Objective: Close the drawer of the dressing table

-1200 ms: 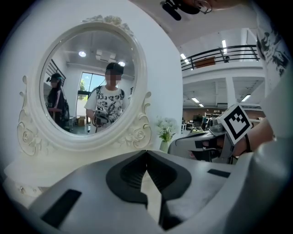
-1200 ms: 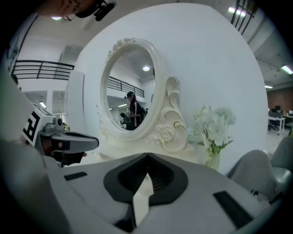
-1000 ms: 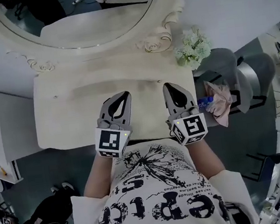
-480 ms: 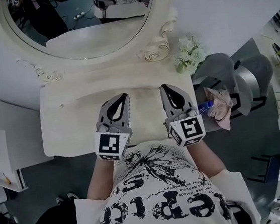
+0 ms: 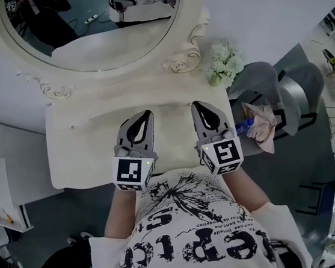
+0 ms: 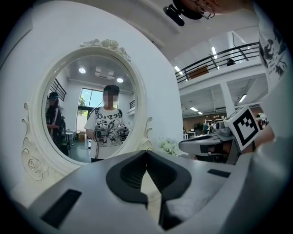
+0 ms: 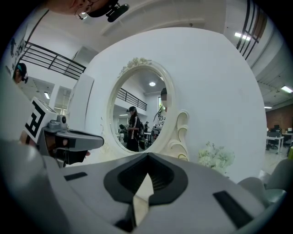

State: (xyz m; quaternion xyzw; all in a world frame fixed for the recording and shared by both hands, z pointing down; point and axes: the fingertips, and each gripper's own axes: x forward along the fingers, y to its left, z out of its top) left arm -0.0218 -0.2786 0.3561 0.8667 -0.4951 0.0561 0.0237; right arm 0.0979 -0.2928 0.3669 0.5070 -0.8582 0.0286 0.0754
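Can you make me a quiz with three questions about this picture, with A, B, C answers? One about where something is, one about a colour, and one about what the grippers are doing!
1. Where are the white flowers?
A. right of the mirror
B. left of the mirror
C. between the two grippers

2. What colour is the dressing table?
A. black
B. cream
C. red

3. How are the left gripper and right gripper?
A. both wide open
B. both holding flowers
C. both shut and empty

Answers:
1 A: the head view shows them just past the right side of the mirror's frame.
2 B: its top is pale cream.
3 C: each gripper view shows the jaws together with nothing between them.
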